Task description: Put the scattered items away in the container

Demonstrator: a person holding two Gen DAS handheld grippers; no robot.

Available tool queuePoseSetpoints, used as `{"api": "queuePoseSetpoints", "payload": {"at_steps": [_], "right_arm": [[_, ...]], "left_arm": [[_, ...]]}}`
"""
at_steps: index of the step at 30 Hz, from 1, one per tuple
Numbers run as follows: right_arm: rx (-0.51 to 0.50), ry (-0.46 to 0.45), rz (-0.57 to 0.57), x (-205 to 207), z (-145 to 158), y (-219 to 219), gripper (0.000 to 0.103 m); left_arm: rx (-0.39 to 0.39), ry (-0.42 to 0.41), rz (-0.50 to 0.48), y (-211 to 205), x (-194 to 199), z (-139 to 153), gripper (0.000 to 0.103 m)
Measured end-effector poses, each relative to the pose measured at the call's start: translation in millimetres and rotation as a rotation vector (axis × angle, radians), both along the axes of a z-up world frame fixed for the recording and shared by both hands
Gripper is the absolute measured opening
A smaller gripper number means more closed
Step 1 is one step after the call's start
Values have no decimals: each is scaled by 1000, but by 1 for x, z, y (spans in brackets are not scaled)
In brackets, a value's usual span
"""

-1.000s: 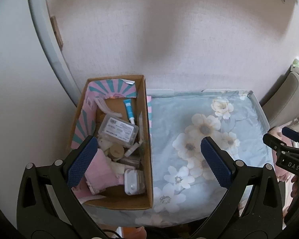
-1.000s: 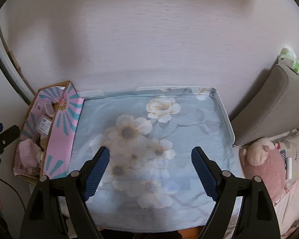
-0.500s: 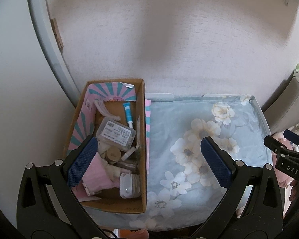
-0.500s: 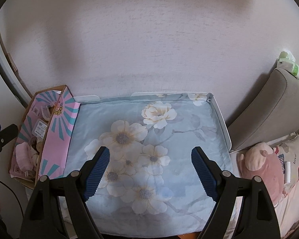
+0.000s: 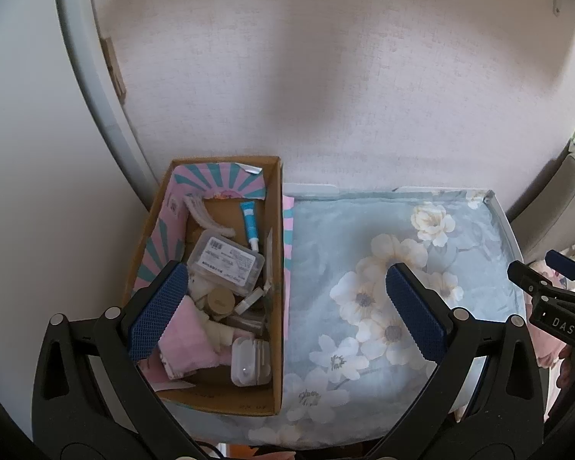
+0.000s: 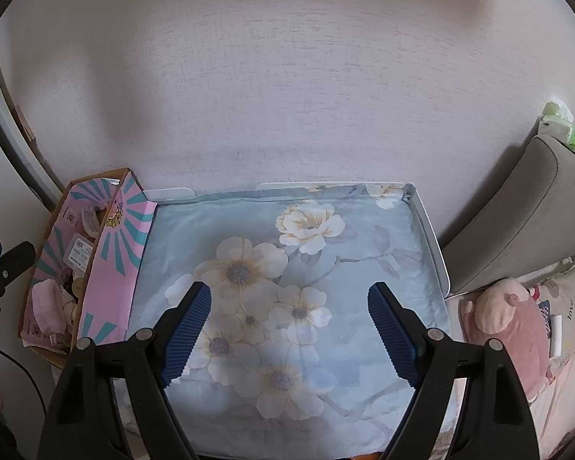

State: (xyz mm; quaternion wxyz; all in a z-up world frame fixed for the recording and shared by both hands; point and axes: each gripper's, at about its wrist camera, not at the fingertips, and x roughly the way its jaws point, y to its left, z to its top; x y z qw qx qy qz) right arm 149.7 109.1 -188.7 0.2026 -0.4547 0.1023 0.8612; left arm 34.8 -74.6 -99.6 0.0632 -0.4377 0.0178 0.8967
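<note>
A cardboard box with pink and teal striped flaps stands at the left end of a table under a flowered blue cloth. Inside it lie a clear plastic case, a blue tube, a pink cloth, a white charger case and a small round jar. My left gripper hangs open above the box's right wall, holding nothing. My right gripper is open over the cloth, also with nothing in it. The box shows at the left of the right wrist view.
A wall rises right behind the table. A grey cushion and a pink plush toy sit to the right of the table. The right gripper's tip shows at the right edge of the left wrist view. A white door frame curves up left of the box.
Both grippers have drawn back and up from the table, so the box and cloth look smaller and lower. Both stayed open and nothing on the table moved.
</note>
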Motion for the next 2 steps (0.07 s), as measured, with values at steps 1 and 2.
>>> {"api": "queuePoseSetpoints", "payload": {"at_steps": [1, 2], "right_arm": [[0, 0, 0, 0, 0, 0, 81], [0, 1, 1, 0, 0, 0, 81]], "left_arm": [[-3, 0, -1, 0, -1, 0, 103], [-5, -4, -4, 1, -1, 0, 103]]}}
